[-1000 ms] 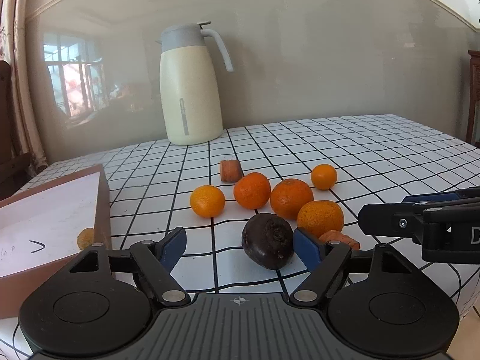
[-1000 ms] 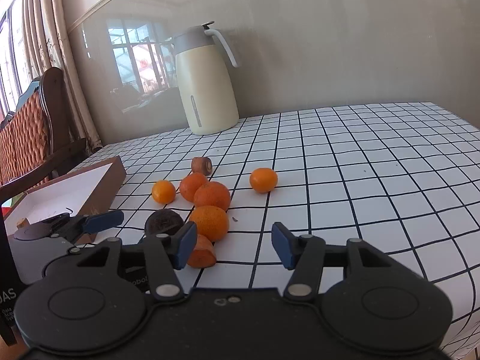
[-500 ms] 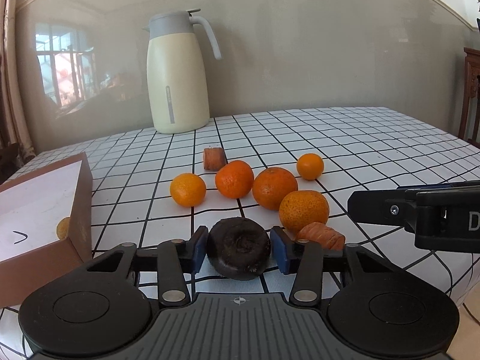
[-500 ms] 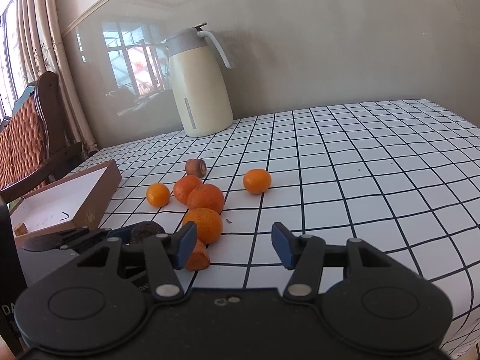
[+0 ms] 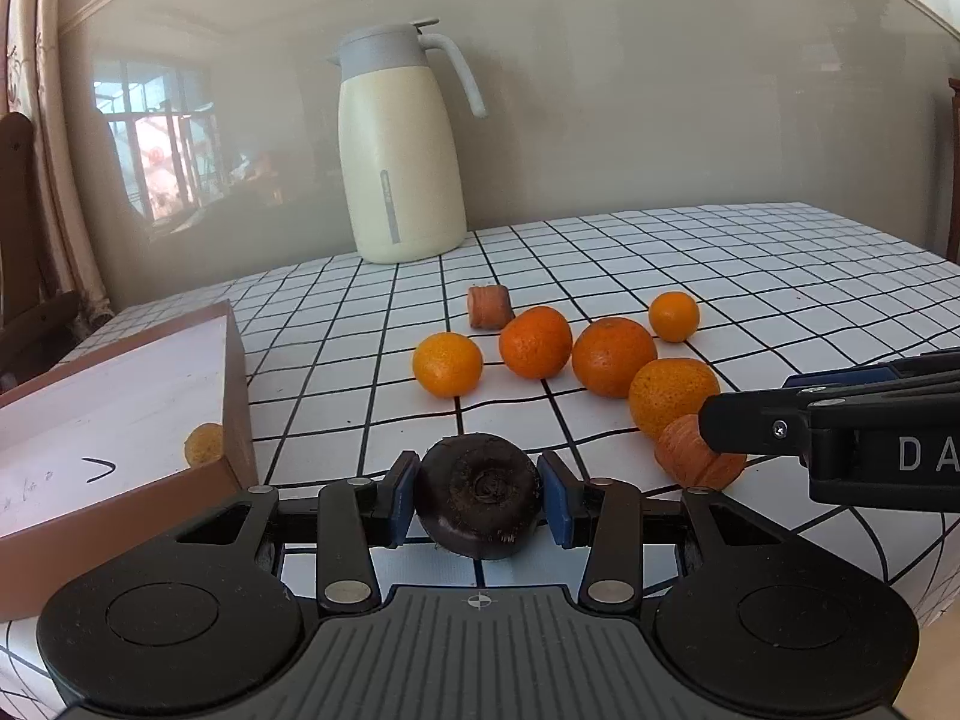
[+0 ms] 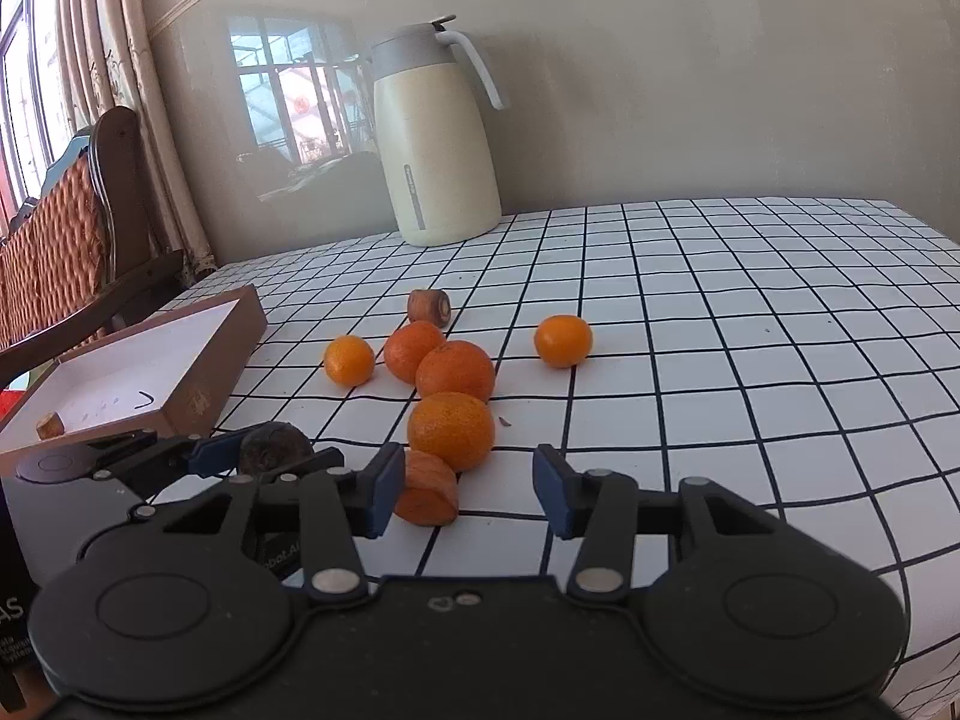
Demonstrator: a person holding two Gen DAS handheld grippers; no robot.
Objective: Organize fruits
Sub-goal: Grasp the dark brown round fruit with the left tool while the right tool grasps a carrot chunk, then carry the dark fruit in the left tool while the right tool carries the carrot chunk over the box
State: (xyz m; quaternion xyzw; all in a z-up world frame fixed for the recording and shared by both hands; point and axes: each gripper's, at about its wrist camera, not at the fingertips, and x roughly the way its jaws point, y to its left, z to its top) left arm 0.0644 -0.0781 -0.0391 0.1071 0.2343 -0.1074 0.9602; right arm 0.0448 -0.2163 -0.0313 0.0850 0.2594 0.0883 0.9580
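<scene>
Left claw clamped on the dark fruit; right claw closing beside the carrot piece

On the checked tablecloth (image 5: 750, 252) stand a cream thermos jug (image 5: 401, 156) and a brown box (image 5: 237, 396) at the left. The left gripper (image 5: 479, 495), angled gently downward, presses both blue pads on the dark round fruit (image 5: 478, 495) near the table's front edge. Best lift straight up, then carry it left over the box wall. The right gripper (image 6: 468, 489), equally tilted, is closing; the carrot piece (image 6: 427, 489) sits against its left pad, not pinched, so it should centre first.
</scene>
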